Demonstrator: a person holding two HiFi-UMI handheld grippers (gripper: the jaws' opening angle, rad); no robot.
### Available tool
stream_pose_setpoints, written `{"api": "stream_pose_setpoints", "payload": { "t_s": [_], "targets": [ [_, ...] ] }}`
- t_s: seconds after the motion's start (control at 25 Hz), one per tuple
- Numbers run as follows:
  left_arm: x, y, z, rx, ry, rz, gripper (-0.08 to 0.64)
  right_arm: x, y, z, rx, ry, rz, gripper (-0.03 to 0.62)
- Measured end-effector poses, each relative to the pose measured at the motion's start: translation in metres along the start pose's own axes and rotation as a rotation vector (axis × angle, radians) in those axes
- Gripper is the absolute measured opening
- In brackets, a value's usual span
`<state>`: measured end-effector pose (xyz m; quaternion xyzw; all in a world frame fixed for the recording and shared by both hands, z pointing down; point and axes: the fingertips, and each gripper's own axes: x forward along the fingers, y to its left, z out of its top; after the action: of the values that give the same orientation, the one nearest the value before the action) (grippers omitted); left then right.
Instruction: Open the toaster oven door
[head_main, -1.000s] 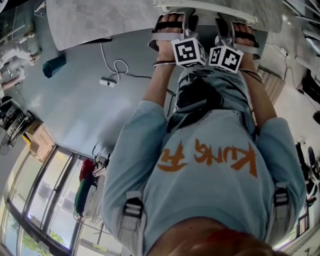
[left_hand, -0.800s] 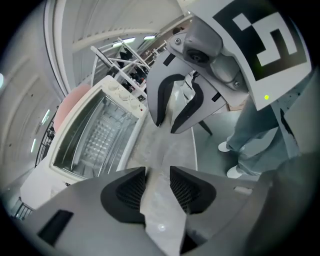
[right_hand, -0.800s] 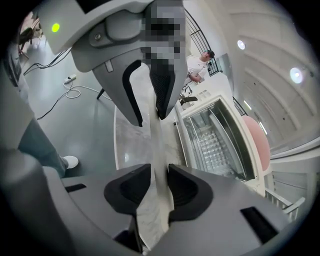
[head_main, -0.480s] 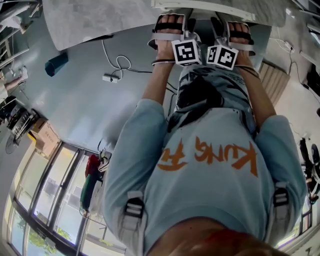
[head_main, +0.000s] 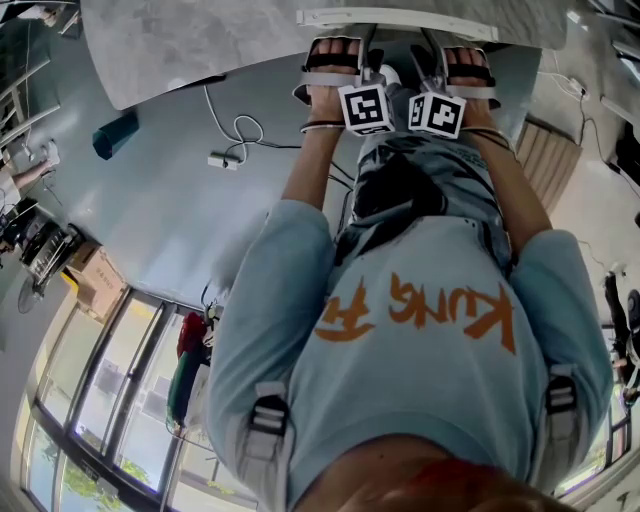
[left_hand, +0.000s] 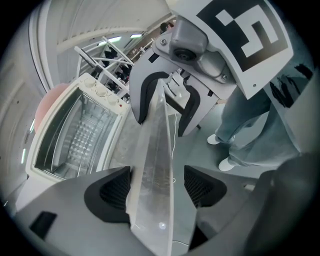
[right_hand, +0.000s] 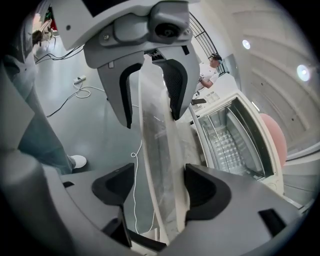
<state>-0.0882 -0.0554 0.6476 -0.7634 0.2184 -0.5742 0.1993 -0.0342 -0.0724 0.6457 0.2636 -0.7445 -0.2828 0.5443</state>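
Spreading apart, the pads (left_hand: 116, 191) of the left gripper (left_hand: 157, 189) straddle the free edge of the toaster oven door (left_hand: 156, 145). The door runs up between them as a pale glass strip. One pad lies close against it and the other shows a gap, so nothing is clamped. The right gripper (right_hand: 159, 192) mirrors this: its jaws are opening too, with the same door edge between them and clear space on one side. Each gripper view shows the other gripper further along the edge, so the two sit side by side, probably to share the pull evenly. Beyond the jaws the door hangs lowered away from the toaster oven (left_hand: 114, 102). Its cavity faces out with the wire rack (left_hand: 82, 135) exposed. The door looks fully open, which likely explains the loosening grip. From the head view, both marker cubes (head_main: 363, 108) sit together just below the door's pale bar, arms stretched forward.
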Motion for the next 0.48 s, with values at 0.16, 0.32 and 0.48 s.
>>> {"api": "stream_pose_setpoints", "payload": {
  "t_s": [0.16,0.32,0.48],
  "targets": [
    [0.008,-0.004,0.001,-0.007,-0.014,0.023,0.341,0.007,0.003,-0.003,-0.016,0.023,-0.038,0.307],
    [0.015,-0.005,0.0,-0.013,-0.018,0.055,0.354,0.012,0.009,-0.004,-0.02,0.04,-0.054,0.298],
    [0.025,-0.02,-0.014,0.059,0.046,0.042,0.377,0.015,0.012,-0.004,0.0,0.039,-0.067,0.311]
  ]
}}
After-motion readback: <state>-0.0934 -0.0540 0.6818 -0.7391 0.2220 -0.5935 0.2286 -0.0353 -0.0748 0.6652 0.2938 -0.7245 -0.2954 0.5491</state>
